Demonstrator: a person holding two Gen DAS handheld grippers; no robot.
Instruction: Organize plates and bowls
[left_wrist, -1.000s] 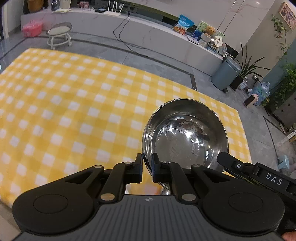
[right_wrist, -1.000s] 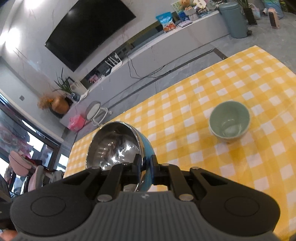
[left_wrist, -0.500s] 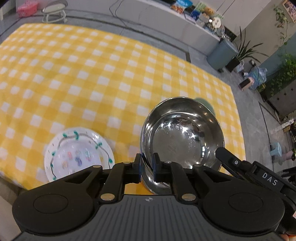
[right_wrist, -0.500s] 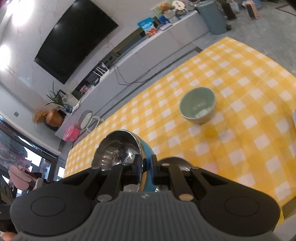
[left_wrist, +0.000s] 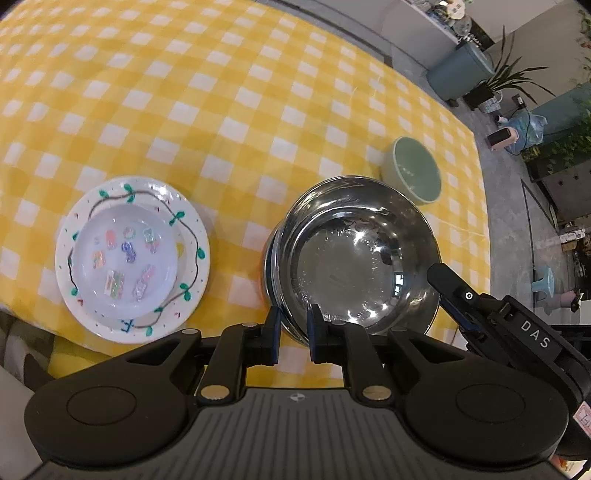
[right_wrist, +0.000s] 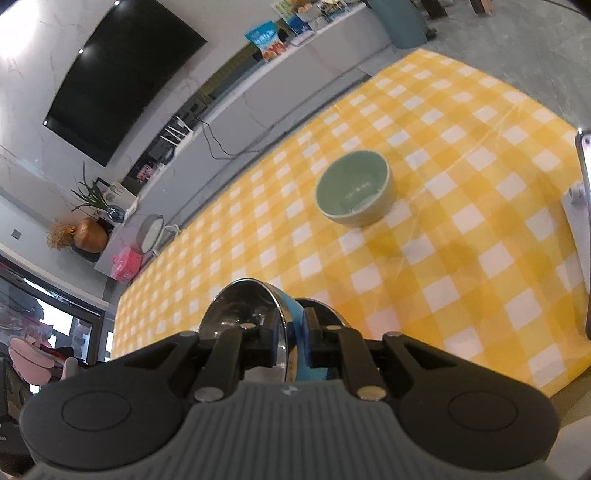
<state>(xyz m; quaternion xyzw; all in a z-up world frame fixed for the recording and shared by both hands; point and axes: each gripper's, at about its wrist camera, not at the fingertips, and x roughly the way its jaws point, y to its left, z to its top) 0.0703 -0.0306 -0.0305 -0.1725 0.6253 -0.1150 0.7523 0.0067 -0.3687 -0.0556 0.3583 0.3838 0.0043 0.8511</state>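
Left wrist view: the left hand-held gripper (left_wrist: 293, 334) is clenched on the near rim of a steel bowl (left_wrist: 360, 254), which seems to sit in or on a blue-sided bowl near the desk's near edge. The step in hand looks like nesting the bowls. A stacked pair of plates (left_wrist: 132, 258) lies at the near-left edge; a green bowl (left_wrist: 415, 173) stands toward the right edge.

Right wrist view: the right hand-held gripper (right_wrist: 291, 343) grasps the blue-sided bowl (right_wrist: 293, 325) by its wall (jaws nearly closed). Next, probably, both let go and fetch the green bowl (right_wrist: 352, 194), mid-desk, apart from the others.
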